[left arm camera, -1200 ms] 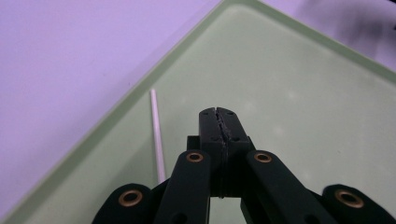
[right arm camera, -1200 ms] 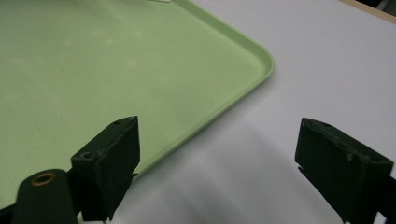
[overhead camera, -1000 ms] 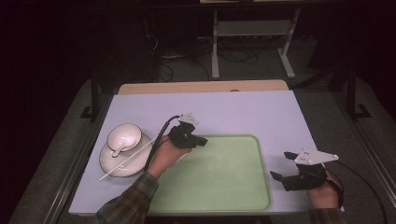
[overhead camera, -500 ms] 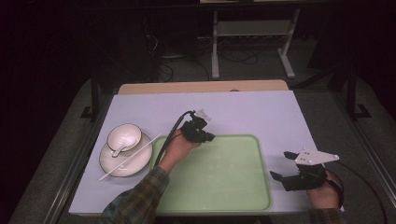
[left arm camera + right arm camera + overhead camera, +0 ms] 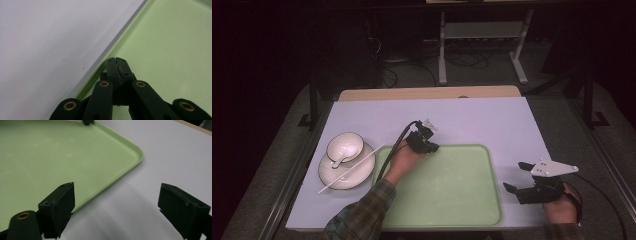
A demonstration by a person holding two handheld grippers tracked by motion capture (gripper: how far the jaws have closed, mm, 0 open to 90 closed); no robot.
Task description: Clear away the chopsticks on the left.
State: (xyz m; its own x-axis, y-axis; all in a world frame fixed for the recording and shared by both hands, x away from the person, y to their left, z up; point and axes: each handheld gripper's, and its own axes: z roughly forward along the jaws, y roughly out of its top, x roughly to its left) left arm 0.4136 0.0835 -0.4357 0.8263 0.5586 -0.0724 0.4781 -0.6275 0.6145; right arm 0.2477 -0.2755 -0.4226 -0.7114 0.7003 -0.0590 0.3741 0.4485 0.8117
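Two grippers flank the green tray point(image 5: 447, 190) at the table's near middle — the left gripper point(image 5: 430, 146), jaws pressed together on nothing, over its far-left rim, the right gripper point(image 5: 515, 178), jaws spread, beside its right edge.

On the lavender table point(image 5: 492, 117), the left gripper point(image 5: 428, 145) sits at the green tray's point(image 5: 452, 200) far-left rim, jaws seemingly closed, while the right gripper point(image 5: 516, 177) hovers open beside its right edge.
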